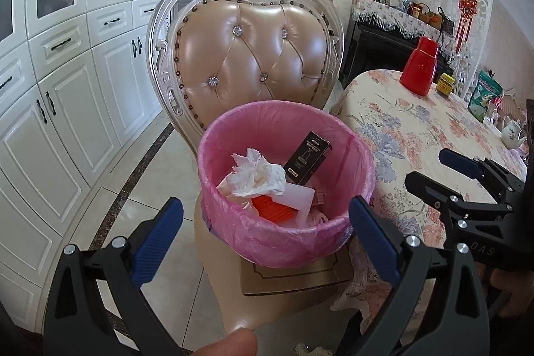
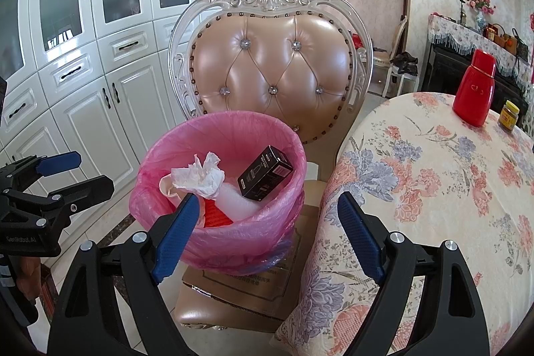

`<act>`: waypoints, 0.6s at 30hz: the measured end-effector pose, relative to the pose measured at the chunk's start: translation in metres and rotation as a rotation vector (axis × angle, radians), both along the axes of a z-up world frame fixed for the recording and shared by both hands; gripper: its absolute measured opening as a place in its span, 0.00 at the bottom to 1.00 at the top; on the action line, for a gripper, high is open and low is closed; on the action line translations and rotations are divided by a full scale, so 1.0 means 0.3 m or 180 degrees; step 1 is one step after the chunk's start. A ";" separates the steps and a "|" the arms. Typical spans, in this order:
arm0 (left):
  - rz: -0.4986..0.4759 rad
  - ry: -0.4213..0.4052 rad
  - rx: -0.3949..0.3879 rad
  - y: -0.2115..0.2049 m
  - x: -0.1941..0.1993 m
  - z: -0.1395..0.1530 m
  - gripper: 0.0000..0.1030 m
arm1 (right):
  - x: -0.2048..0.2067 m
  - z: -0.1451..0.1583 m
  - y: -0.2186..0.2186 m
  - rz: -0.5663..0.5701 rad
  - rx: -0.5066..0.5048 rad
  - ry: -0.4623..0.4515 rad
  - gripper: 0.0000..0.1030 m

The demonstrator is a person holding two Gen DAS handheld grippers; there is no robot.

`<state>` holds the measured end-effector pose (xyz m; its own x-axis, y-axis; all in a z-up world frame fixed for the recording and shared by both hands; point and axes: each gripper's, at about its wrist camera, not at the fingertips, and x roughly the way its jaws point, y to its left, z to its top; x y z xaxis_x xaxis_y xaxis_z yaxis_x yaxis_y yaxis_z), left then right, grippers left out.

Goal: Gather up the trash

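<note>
Left tongs (image 1: 267,219): held spread wide, nothing gripped, before the bin.
Bin (image 2: 233,239): pink-lined, set on a chair (image 2: 270,72); a crumpled tissue (image 2: 200,175) and black box (image 2: 265,177) are contained.
Right tongs (image 2: 267,222): spread apart, empty.
Surface (image 2: 434,175): a red bottle (image 2: 474,89) is carried.

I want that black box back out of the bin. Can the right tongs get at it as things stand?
Probably yes. The right tongs are open and empty, the black box lies on top of the rubbish, and the bin has no lid.
</note>
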<state>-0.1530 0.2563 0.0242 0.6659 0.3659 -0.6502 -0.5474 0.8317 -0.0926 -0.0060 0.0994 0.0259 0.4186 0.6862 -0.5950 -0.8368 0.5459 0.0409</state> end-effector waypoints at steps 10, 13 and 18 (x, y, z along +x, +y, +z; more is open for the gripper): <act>-0.0028 -0.0017 0.0008 -0.002 0.001 0.003 0.94 | 0.000 -0.006 0.002 0.0002 -0.0007 0.0000 0.79; -0.0029 -0.0007 -0.0008 -0.002 0.003 -0.001 0.94 | 0.003 -0.014 0.000 0.0001 -0.0011 0.0004 0.79; -0.0038 0.0001 -0.0027 0.000 0.006 -0.002 0.94 | 0.005 -0.015 -0.001 0.0000 -0.0012 0.0008 0.79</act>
